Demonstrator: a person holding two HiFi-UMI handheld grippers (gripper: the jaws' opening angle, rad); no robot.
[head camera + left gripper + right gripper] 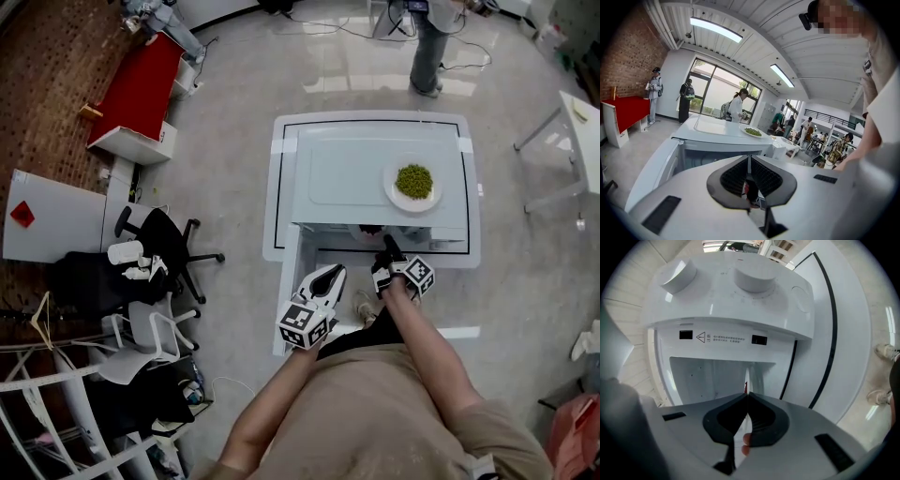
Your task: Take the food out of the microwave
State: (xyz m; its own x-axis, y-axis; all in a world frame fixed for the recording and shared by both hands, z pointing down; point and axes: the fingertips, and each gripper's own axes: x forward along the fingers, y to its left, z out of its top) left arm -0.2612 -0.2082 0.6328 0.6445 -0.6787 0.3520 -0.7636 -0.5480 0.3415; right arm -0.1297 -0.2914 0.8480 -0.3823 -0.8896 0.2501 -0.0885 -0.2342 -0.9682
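Note:
A white plate of green peas (413, 181) rests on top of the white microwave (347, 150); the left gripper view shows the plate of peas (752, 132) there too. The microwave's door (286, 281) hangs open at the left. My right gripper (386, 243) is at the mouth of the cavity, rolled on its side. In its own view the right gripper (746, 392) is shut with nothing between the pads, facing the bare cavity (712, 376) below two knobs (754, 277). My left gripper (330, 274) hovers by the open door. In its view the left gripper (749, 159) is shut and holds nothing.
Office chairs (159, 244) and a rack crowd the left side. A red-topped bench (141, 89) stands at the far left and a white table (581, 122) at the right. A person (431, 47) stands beyond the microwave. Several people (736, 105) show in the left gripper view.

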